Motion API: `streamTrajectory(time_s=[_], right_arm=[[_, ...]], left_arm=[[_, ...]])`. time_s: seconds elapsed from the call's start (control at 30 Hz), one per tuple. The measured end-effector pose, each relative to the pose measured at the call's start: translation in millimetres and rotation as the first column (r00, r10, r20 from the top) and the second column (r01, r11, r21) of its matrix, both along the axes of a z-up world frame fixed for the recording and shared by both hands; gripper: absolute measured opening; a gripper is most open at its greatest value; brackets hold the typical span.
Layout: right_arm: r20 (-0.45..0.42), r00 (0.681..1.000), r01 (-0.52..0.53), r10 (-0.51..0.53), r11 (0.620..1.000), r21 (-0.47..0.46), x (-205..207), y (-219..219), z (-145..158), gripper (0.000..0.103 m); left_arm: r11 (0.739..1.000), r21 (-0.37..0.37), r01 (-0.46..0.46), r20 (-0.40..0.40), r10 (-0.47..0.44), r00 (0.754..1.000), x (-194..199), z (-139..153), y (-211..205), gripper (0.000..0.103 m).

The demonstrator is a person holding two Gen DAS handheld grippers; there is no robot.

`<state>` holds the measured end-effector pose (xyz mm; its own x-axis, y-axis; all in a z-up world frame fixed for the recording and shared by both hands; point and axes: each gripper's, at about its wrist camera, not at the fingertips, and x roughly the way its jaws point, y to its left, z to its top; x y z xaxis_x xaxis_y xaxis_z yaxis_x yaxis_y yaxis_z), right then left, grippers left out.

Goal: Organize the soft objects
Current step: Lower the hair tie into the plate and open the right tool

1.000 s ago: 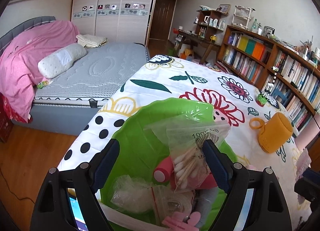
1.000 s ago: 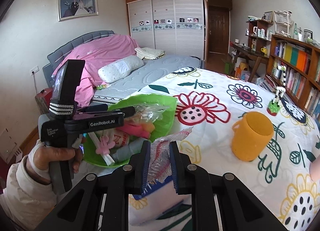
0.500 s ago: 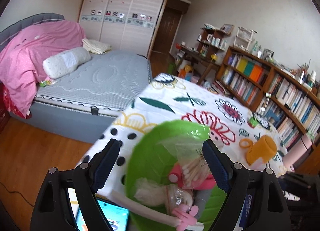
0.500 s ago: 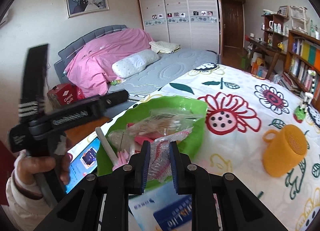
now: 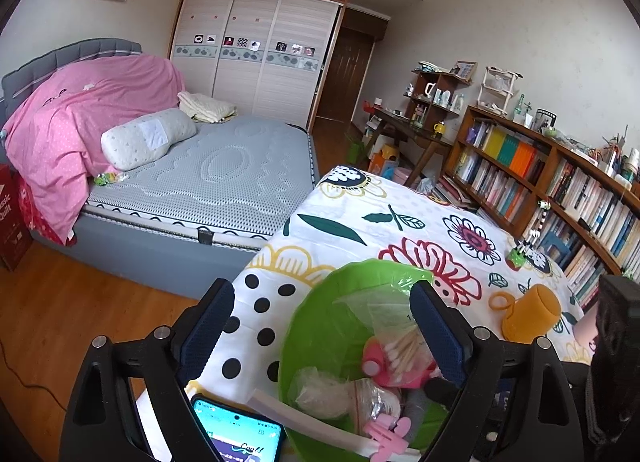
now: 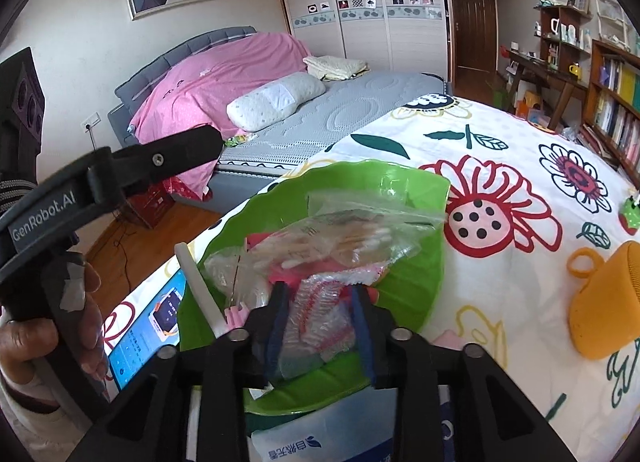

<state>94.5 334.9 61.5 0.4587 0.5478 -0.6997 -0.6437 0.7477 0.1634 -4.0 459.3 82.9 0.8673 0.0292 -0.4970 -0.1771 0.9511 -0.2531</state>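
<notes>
Right wrist alone shows right tongs (image 6: 320, 310) clamped on crinkly plastic packet (image 6: 320, 318); left tongs (image 5: 320, 326) apart, empty.

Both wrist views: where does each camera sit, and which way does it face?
Left wrist: on the left gripper, jaws open, facing the green bowl, bed beyond.
Right wrist: on the right gripper, jaws shut on a crinkly plastic packet over the bowl; a hand holds the left gripper.
Shared: bowl, orange cup.
</notes>
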Motion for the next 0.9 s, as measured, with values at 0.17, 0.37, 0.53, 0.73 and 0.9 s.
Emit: streamTrajectory(time_s=[0.17,0.37,0.53,0.73,0.9], right_arm=[[-0.007,1.0,-0.007,0.007,1.0,0.001,-3,-1,0,0.042],[-0.003,1.0,-0.014,0.014,1.0,0.01,-10,-6,4,0.051],[0.011,1.0,-0.009,0.009,1.0,0.03,-14,-13,9,0.057],[0.022,1.0,0.008,-0.009,0.999,0.043,-21,-23,12,0.069],[0.034,0.999,0.027,-0.028,0.999,0.025,-26,-28,11,0.073]], left_arm=[[1.0,0.009,-0.003,-0.002,0.004,1.0,-1,1,1,0.09],[1.0,0.016,-0.003,0.0,0.003,1.0,-2,4,2,0.093],[1.0,0.02,-0.007,0.01,0.007,1.0,-3,9,2,0.096],[1.0,0.03,0.0,0.011,0.0,1.0,-2,14,-3,0.097],[0.999,0.043,0.014,0.014,-0.015,1.0,-3,18,-14,0.097]])
